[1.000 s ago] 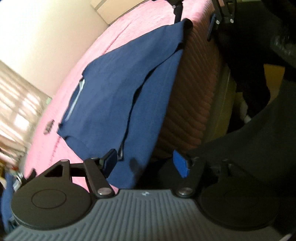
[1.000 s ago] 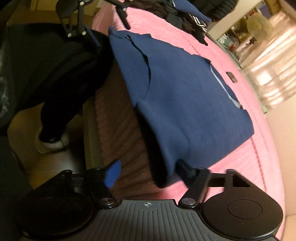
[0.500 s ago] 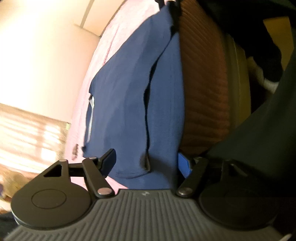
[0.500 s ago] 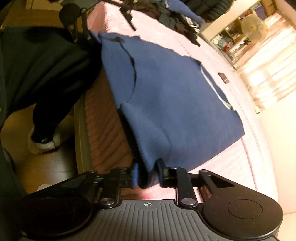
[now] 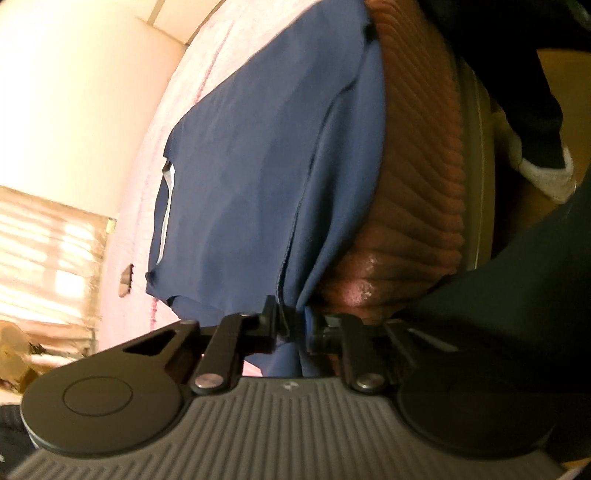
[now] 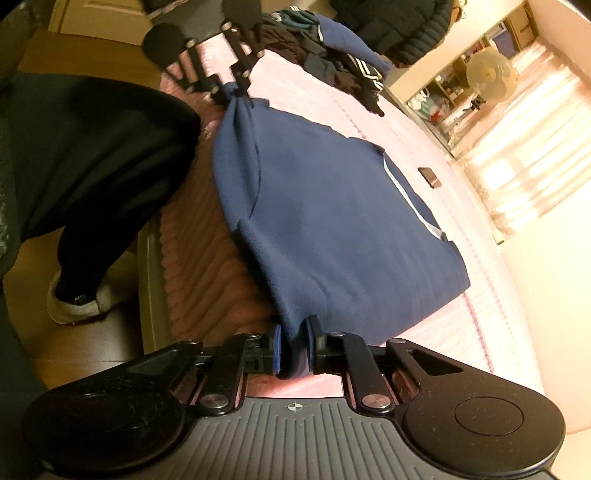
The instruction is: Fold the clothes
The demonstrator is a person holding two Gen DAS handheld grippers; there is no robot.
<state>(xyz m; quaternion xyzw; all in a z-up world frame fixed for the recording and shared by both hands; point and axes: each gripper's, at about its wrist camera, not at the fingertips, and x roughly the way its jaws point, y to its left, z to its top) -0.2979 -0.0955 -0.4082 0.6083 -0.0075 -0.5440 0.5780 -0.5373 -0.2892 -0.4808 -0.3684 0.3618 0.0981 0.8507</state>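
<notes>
A navy blue shirt (image 5: 258,166) lies flat on the pink bed, and its near edge hangs over the bed's side. In the left wrist view my left gripper (image 5: 291,325) is closing on one hanging corner, with the cloth pinched between its pads. My right gripper (image 6: 293,347) is shut on the other hanging corner of the shirt (image 6: 332,206). The right wrist view also shows the left gripper (image 6: 232,92) at the far end of that edge, with the fabric bunched in it. The shirt's collar with its light trim (image 6: 410,195) faces away from me.
The pink bedcover (image 6: 480,295) drops into a brown quilted side (image 5: 417,184). A pile of dark clothes (image 6: 325,55) sits at the far end by a person in a dark puffer jacket (image 6: 399,26). A small dark object (image 6: 429,176) lies beyond the collar. A socked foot (image 6: 81,295) stands on the floor.
Both grippers have shut on the shirt's hanging edge, the right one first, then the left. The left gripper rolled and moved in along the edge to its corner.
</notes>
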